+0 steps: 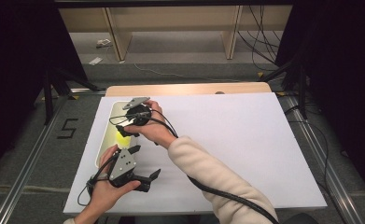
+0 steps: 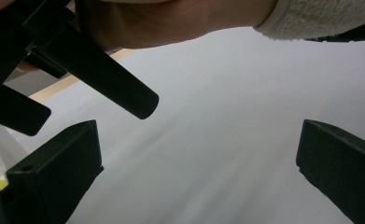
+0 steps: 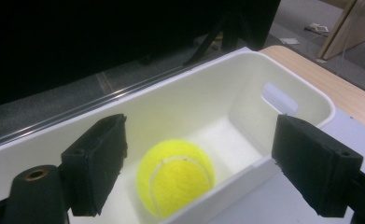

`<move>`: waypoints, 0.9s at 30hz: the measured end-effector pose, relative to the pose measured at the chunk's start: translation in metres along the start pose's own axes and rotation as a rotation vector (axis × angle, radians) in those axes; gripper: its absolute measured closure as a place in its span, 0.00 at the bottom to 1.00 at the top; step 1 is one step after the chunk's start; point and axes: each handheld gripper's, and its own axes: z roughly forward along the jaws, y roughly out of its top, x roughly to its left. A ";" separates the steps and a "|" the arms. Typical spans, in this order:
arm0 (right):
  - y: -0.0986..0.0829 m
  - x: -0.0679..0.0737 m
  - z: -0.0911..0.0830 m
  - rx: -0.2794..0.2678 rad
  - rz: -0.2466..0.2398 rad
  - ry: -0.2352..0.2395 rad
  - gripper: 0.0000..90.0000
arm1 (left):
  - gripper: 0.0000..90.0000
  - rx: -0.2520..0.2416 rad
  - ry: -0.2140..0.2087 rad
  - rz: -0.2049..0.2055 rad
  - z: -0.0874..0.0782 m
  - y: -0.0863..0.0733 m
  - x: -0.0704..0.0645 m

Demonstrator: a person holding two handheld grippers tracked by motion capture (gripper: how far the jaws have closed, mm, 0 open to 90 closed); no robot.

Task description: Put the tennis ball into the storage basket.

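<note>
Tennis ball [image 3: 176,176] is the one loose item here, just a single yellow one, sitting in the bottom of a long white bin [image 3: 283,70] at about 9 o'clock on the surface [image 1: 245,149]. One bin, one ball, nothing else in there that I can make out.

Nearest to the person, at roughly 7 o'clock, the left tool [image 1: 143,179] is held low over the white sheet with its jaws spread wide and nothing between them. In the left gripper view it's mostly blank white sheet between the two black jaws, plus the other hand's wrist [image 2: 171,21] and a cream sleeve cuff [image 2: 311,18] cut off along the top edge. A dark out-of-focus bar pokes in from the upper left, probably part of the other tool but too blurry to say.

A bit farther out, the right tool [image 1: 124,133] hangs over the bin, reaching across from the right arm. Its jaws are apart too, with the ball showing in the gap below them, not touching either one. From the high view the hand and tool cover most of the bin, so the ball is only a yellow sliver there.

Beyond the surface: grey floor, wooden legs, some cables.
</note>
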 end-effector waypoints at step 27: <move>-0.009 -0.018 -0.037 -0.017 0.019 -0.037 0.21 | 0.00 0.001 -0.002 0.000 0.000 0.000 -0.001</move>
